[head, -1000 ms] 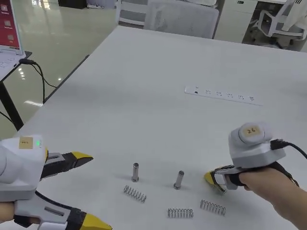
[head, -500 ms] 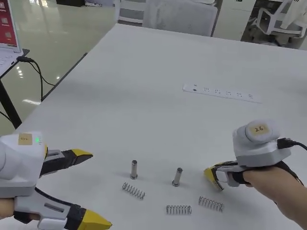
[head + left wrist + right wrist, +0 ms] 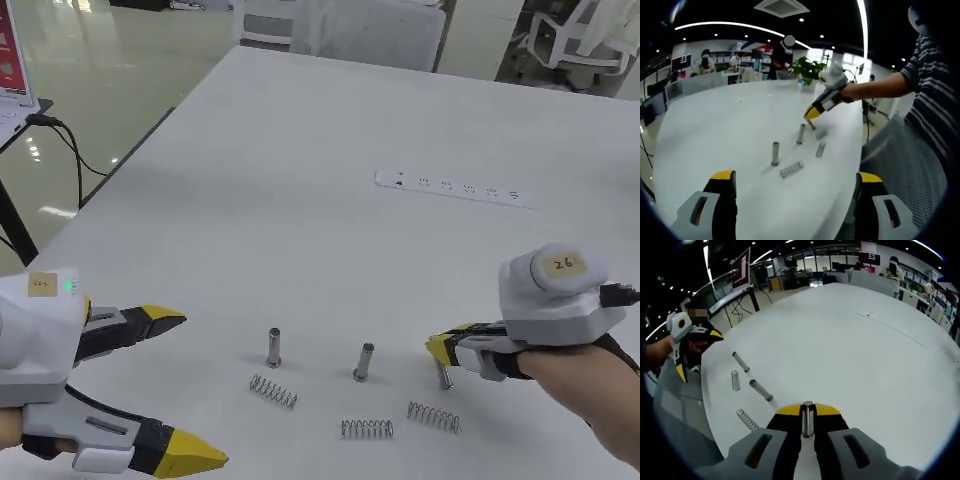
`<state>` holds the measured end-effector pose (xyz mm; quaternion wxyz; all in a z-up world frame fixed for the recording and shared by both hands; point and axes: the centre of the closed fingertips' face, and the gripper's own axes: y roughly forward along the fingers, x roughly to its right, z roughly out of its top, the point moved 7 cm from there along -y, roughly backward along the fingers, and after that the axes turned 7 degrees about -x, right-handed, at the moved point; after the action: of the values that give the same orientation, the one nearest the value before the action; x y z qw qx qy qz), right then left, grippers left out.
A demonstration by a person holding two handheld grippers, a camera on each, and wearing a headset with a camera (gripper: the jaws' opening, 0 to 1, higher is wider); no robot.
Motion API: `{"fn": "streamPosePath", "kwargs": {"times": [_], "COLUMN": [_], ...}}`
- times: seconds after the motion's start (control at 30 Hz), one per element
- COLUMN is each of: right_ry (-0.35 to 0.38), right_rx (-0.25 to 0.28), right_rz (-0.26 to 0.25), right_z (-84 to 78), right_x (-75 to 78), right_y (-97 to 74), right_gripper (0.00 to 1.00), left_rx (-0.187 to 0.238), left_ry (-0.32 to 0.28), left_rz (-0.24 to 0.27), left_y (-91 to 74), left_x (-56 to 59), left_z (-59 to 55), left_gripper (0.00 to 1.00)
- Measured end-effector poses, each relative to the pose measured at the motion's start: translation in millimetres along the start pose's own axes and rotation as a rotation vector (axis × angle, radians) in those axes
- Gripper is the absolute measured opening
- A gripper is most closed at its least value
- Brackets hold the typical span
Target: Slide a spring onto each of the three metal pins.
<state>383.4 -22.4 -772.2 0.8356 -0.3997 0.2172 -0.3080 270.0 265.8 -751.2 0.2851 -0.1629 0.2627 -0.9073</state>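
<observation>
Two metal pins (image 3: 273, 346) (image 3: 363, 361) stand upright on the white table (image 3: 330, 250). My right gripper (image 3: 441, 352) is shut on a third pin (image 3: 443, 377), which points down just above the table; in the right gripper view this pin (image 3: 807, 420) sits between the jaws. Three springs (image 3: 272, 390) (image 3: 366, 428) (image 3: 433, 416) lie flat in front of the pins. At the bottom left my left gripper (image 3: 204, 390) is open and holds nothing. The left gripper view has both standing pins (image 3: 775, 153) (image 3: 800, 134) and two springs (image 3: 792, 169) (image 3: 820, 149) ahead of its jaws.
A white power strip (image 3: 450, 187) lies farther back on the table. The table's left edge (image 3: 150, 150) drops to the floor, with a cable and a laptop stand beyond it. Office chairs stand past the far end.
My right gripper has drifted a little to the right and up with the pin, which now shows below its jaws. The left gripper has barely moved; the view has shifted.
</observation>
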Motion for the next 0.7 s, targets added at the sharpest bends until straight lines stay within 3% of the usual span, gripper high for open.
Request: {"fn": "streamPosePath", "kwargs": {"times": [0.7], "right_ry": [-0.030], "right_rx": [0.039], "right_rz": [-0.015], "right_z": [2.1], "right_x": [-1.0], "right_y": [-3.7], "right_gripper": [0.05], "left_rx": [0.006], "left_ry": [0.001], "left_rz": [0.000], "left_y": [2.7], "left_x": [0.3], "left_z": [2.7], "left_gripper": [0.97]}}
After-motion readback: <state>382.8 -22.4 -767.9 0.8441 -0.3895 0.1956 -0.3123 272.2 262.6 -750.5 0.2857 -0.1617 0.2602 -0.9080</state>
